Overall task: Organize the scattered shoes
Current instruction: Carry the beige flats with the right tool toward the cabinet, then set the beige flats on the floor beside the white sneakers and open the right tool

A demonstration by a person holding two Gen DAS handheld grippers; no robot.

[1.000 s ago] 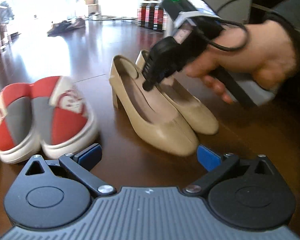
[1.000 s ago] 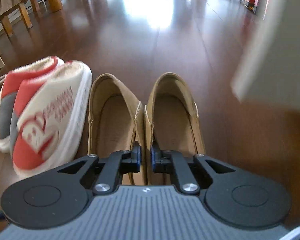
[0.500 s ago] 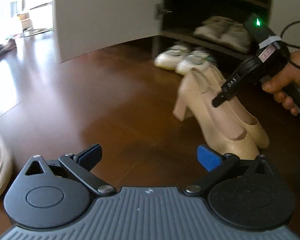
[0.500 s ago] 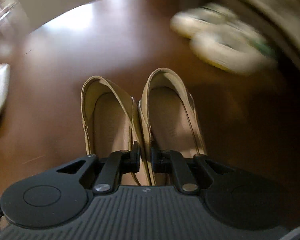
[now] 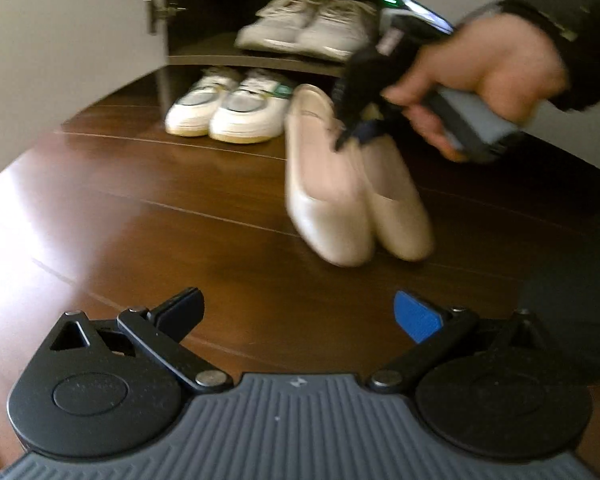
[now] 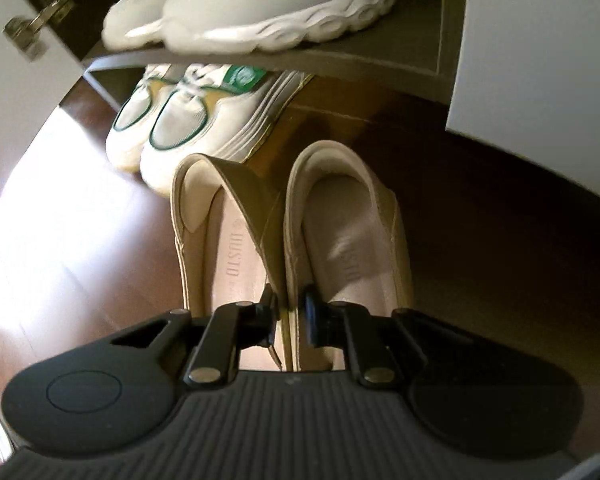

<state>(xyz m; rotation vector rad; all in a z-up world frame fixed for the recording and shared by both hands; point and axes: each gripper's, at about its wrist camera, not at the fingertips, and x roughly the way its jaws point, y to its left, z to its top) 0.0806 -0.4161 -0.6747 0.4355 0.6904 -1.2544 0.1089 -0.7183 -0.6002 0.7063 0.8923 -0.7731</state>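
Note:
My right gripper (image 6: 289, 314) is shut on the pair of beige heeled pumps (image 6: 332, 240), pinching their two inner sides together. In the left wrist view the beige pumps (image 5: 340, 204) hang above the wooden floor in front of the open shoe cabinet, heels toward it, held by the right gripper (image 5: 354, 130) in a person's hand (image 5: 492, 68). My left gripper (image 5: 300, 312) is open and holds nothing, low over the floor, well short of the pumps. White and green sneakers (image 6: 188, 120) sit on the cabinet's bottom level, just left of the pumps.
White running shoes (image 6: 260, 4) rest on the cabinet shelf (image 6: 340, 62) above. An open white cabinet door (image 5: 72, 28) with a hinge stands at the left, another white panel (image 6: 540, 60) at the right. Bare wooden floor (image 5: 140, 220) spreads in front of the cabinet.
Both grippers swung from the red and white slippers toward the shoe cabinet. The right gripper carried the pumps up to the bottom level, beside the white and green sneakers.

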